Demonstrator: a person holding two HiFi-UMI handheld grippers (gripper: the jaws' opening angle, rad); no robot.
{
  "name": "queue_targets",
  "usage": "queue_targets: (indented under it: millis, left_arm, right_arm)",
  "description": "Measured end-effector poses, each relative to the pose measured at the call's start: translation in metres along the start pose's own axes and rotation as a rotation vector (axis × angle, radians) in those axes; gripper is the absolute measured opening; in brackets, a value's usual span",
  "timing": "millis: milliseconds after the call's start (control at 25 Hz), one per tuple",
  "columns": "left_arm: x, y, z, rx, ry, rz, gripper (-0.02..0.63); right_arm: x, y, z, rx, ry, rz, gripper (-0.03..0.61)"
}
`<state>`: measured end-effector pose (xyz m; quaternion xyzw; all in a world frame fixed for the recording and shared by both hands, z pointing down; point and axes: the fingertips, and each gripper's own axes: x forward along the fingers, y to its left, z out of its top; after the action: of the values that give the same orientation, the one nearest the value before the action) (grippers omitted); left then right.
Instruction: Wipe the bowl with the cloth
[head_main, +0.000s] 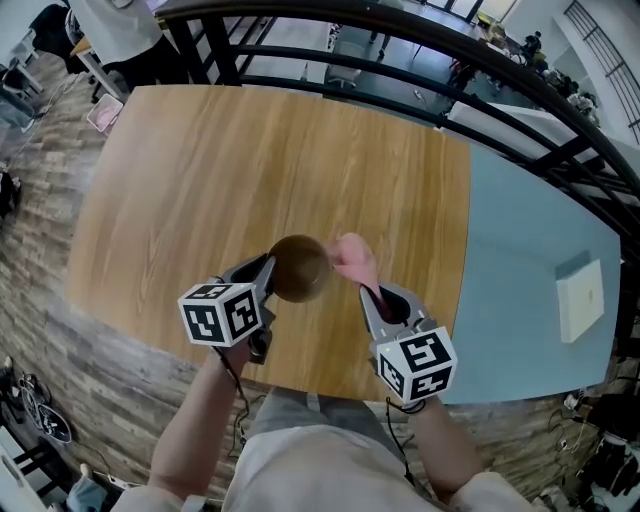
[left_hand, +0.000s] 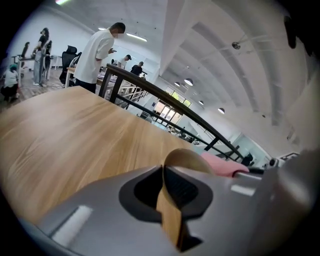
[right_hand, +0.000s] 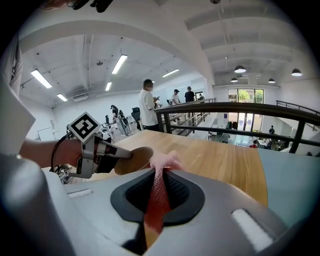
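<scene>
A brown wooden bowl (head_main: 299, 267) hangs just above the wooden table (head_main: 200, 180) near its front edge. My left gripper (head_main: 268, 268) is shut on the bowl's left rim; in the left gripper view the bowl (left_hand: 172, 200) wall runs thin between the jaws of the left gripper (left_hand: 170, 192). The pink cloth (head_main: 354, 260) is bunched at the bowl's right side, and my right gripper (head_main: 375, 292) is shut on it. In the right gripper view the cloth (right_hand: 159, 192) passes up between the jaws of the right gripper (right_hand: 158, 197) toward the bowl (right_hand: 134, 159).
A pale blue table (head_main: 530, 260) adjoins the wooden one on the right and carries a white box (head_main: 581, 296). A black railing (head_main: 420, 50) curves behind both tables. People stand far off beyond the railing.
</scene>
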<state>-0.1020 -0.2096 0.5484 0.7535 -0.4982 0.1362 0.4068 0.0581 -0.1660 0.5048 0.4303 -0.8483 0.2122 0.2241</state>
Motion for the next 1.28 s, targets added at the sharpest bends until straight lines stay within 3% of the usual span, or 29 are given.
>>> queue_targets:
  millis: [360, 680, 1280]
  left_arm:
    - [0.041, 0.025, -0.017, 0.129, 0.059, 0.079, 0.016]
    - [0.075, 0.050, -0.044, 0.014, 0.109, 0.049, 0.017]
    - [0.114, 0.073, -0.073, 0.009, 0.171, 0.067, 0.021]
  right_arm:
    - [0.031, -0.005, -0.036, 0.029, 0.083, -0.014, 0.015]
    - [0.050, -0.017, -0.074, 0.071, 0.140, -0.044, 0.015]
    - [0.061, -0.034, -0.110, 0.116, 0.188, -0.068, 0.015]
